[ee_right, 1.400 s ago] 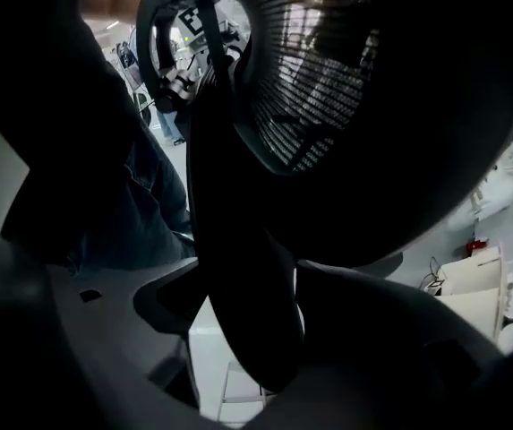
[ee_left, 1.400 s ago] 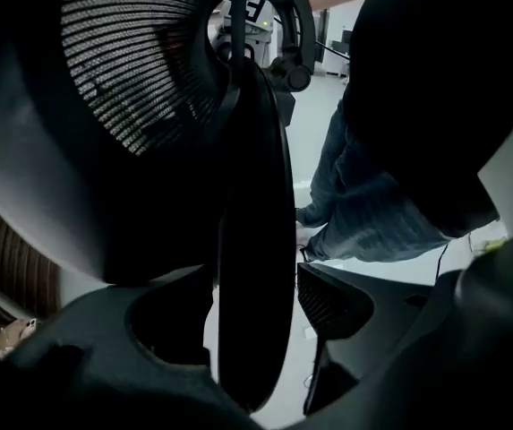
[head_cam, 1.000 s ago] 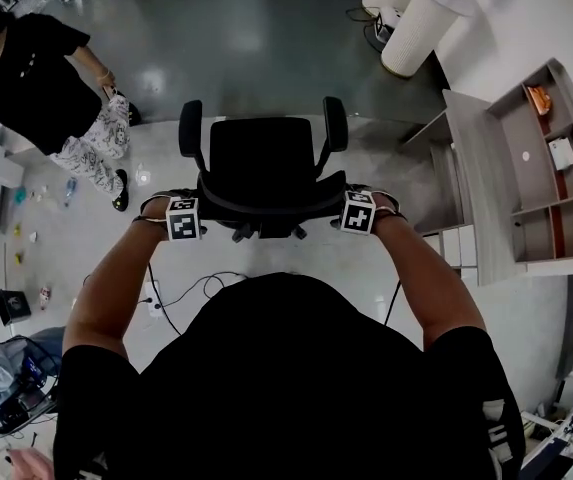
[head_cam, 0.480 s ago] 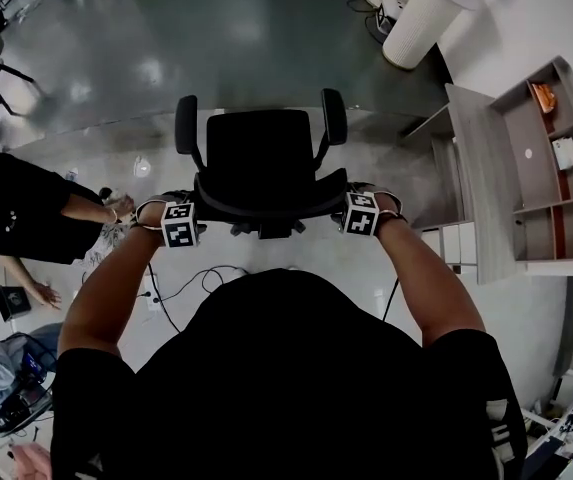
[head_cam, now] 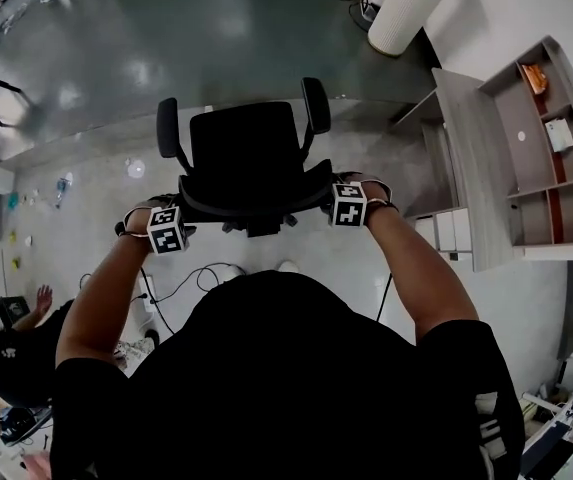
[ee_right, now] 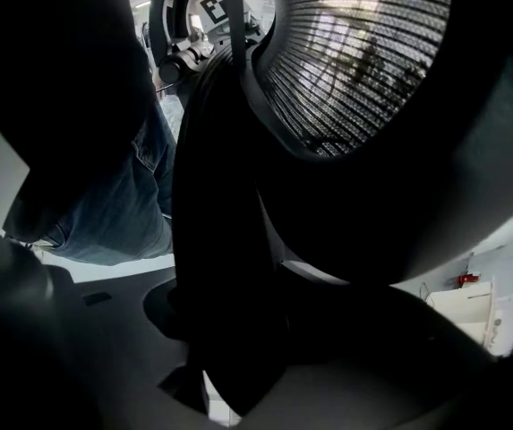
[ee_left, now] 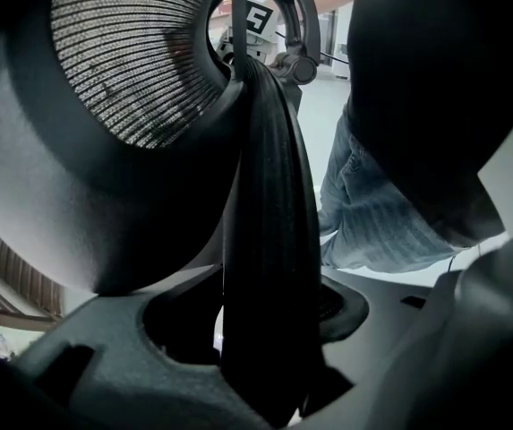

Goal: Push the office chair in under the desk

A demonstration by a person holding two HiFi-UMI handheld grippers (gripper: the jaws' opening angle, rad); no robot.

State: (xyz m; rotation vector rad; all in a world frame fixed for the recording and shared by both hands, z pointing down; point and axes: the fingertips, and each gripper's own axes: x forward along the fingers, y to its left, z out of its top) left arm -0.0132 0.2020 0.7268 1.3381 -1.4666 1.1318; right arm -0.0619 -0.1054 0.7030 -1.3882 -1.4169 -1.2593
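You hold the office chair point(head_cam: 246, 148) from behind, one tool at each end of its backrest point(head_cam: 254, 203). Your left gripper point(head_cam: 169, 226) sits at the chair's left rear corner and your right gripper point(head_cam: 347, 203) at its right rear corner, both pointing steeply down.

In the left gripper view the black ribbed rim point(ee_left: 269, 240) of the backrest runs straight down between the jaws, and they pinch it; the mesh panel point(ee_left: 131, 61) fills the space above. These jaws have just been closing onto that rim. In the right gripper view the same dark rim point(ee_right: 225, 267) stands between the jaws, with the mesh point(ee_right: 354, 61) overhead. These jaws too have just been closing, and they clamp the rim.

The chair stands on open floor, its seat facing away from you, its two armrests point(head_cam: 167, 133) point(head_cam: 314, 105) on the far side of the backrest. The desk point(head_cam: 463, 168) is off to the chair's right, apart from it, so the chair is not under it. Beyond the desk, further right of the chair, is a shelf unit point(head_cam: 551, 158). Loose cables point(head_cam: 191, 286) lie on the floor just behind the chair, near your feet
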